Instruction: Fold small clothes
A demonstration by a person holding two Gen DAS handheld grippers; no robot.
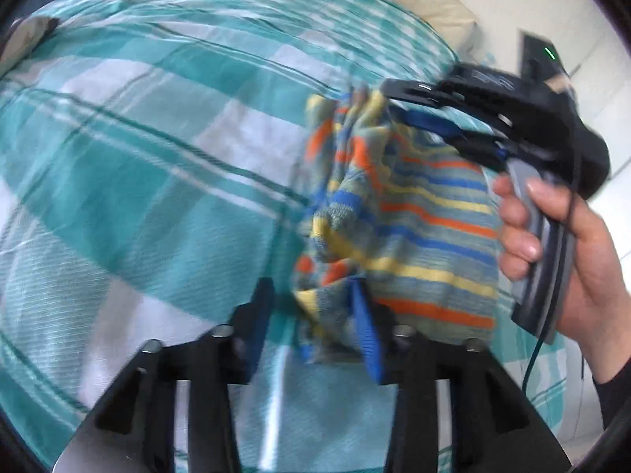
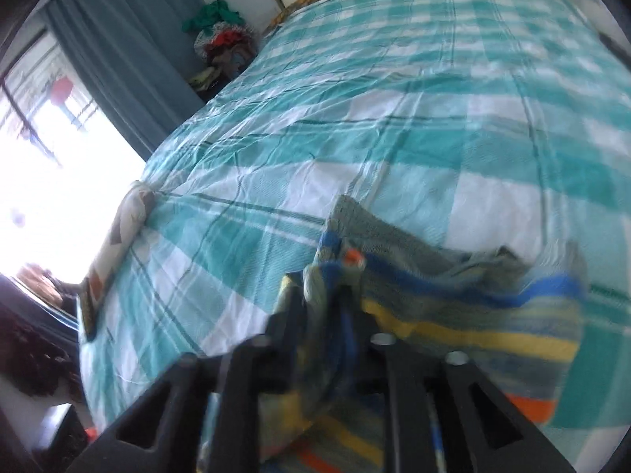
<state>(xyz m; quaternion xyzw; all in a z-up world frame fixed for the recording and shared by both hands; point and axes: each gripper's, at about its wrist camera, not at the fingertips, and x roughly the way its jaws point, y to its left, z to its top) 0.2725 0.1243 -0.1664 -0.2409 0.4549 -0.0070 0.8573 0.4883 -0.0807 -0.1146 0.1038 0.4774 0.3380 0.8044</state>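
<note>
Striped cloth (image 1: 414,236), a small knitted garment banded in grey, blue, yellow and orange, hung bunched above the bed (image 1: 138,138), stretched between the two grippers. In the left wrist view the left gripper (image 1: 319,315) stood partly open, its black fingers apart; the lower edge of the cloth lay against the right-hand finger with its blue pad, and the other finger stood clear of it, so no firm pinch showed there. The right gripper (image 1: 410,106), carried by a hand (image 1: 568,244) at the right edge of that view, reached in from the side at the upper edge of the cloth. In the right wrist view a fold of the cloth (image 2: 453,307) ran between the right gripper's (image 2: 321,295) fingers, but motion blur hid whether the pads pressed it. The bed carried a teal and white checked sheet (image 2: 394,118). Beyond it hung a grey curtain (image 2: 118,47) beside a bright window (image 2: 59,165), with a heap of clothes (image 2: 221,39) in the corner.
</note>
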